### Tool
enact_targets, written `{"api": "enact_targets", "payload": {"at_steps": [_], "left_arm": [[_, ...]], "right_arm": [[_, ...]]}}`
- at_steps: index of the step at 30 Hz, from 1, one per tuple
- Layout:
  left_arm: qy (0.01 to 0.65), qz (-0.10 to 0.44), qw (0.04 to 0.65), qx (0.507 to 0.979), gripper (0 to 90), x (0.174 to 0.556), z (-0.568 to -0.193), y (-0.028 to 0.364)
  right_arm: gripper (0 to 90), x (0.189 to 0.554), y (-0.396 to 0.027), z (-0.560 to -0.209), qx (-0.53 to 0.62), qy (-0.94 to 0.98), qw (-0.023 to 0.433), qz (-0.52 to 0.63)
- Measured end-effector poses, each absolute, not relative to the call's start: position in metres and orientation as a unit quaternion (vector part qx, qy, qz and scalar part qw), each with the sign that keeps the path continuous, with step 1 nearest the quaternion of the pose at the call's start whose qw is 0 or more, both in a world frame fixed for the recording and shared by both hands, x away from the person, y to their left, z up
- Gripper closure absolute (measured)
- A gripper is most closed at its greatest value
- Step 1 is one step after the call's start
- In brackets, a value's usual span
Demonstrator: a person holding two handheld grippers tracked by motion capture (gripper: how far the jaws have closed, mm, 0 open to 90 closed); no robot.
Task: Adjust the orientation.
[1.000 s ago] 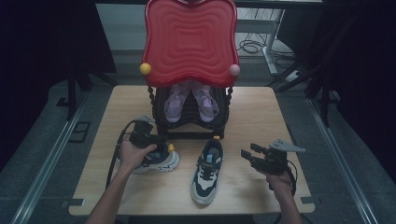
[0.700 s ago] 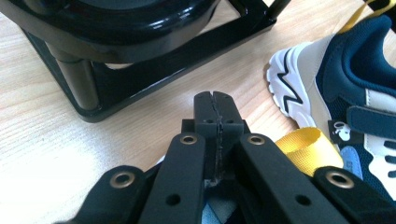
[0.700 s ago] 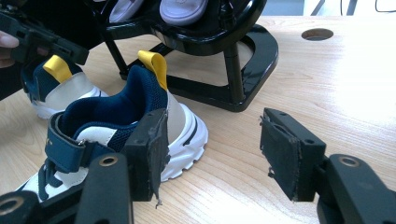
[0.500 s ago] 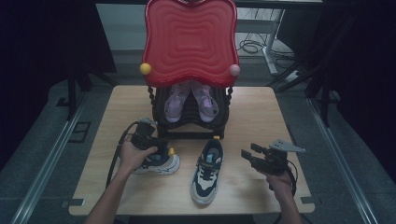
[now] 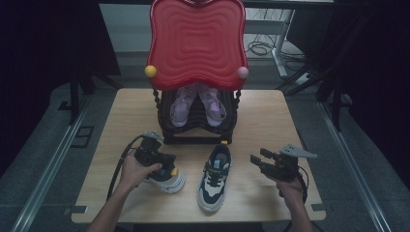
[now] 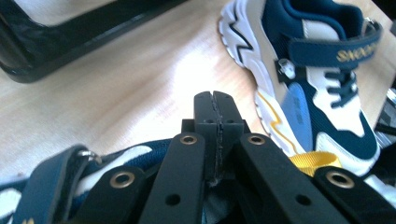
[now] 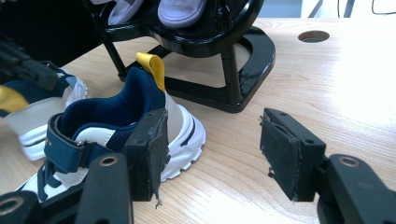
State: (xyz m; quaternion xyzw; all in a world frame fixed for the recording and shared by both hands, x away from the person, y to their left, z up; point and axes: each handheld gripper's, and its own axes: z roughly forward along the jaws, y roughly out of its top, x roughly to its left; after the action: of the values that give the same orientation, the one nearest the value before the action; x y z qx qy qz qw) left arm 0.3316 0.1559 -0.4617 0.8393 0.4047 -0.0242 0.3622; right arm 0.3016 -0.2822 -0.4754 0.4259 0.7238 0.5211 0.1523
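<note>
Two navy-and-white sneakers lie on the wooden table (image 5: 261, 116). My left gripper (image 5: 169, 166) rests over the left sneaker (image 5: 167, 181), its jaws shut flat together (image 6: 215, 100) with nothing visible between the tips; that sneaker's strap (image 6: 42, 186) shows just beneath them. The right sneaker (image 5: 212, 179) lies toe toward the front edge, with a yellow heel loop (image 7: 149, 65), and shows ahead in the left gripper view (image 6: 317, 79). My right gripper (image 5: 256, 158) hovers to its right, open and holding nothing (image 7: 210, 154); the sneaker's heel (image 7: 116, 121) lies beyond its left finger.
A black shoe rack (image 5: 193, 140) stands at the table's middle back with a pair of purple shoes (image 5: 198, 104) on it and a red wavy top (image 5: 196, 43). Its base bar (image 7: 233, 102) lies close behind the sneakers. Bare table surrounds the right gripper.
My left hand has shifted slightly toward the front edge, and the left sneaker under the gripper now sits a little nearer too. The right hand has stayed put.
</note>
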Motion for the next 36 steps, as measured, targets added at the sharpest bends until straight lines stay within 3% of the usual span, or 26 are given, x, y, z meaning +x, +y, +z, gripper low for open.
{"api": "enact_targets", "payload": {"at_steps": [19, 36], "left_arm": [[0.37, -0.039, 0.353, 0.859, 90.0, 0.292, -0.459, 0.157], [0.37, -0.052, 0.361, 0.854, 90.0, 0.268, -0.457, 0.181]], "right_arm": [[41.9, 0.3, -0.285, -0.474, 0.427, 0.721, 0.154, 0.524], [41.9, 0.3, -0.284, -0.474, 0.428, 0.721, 0.155, 0.523]]}}
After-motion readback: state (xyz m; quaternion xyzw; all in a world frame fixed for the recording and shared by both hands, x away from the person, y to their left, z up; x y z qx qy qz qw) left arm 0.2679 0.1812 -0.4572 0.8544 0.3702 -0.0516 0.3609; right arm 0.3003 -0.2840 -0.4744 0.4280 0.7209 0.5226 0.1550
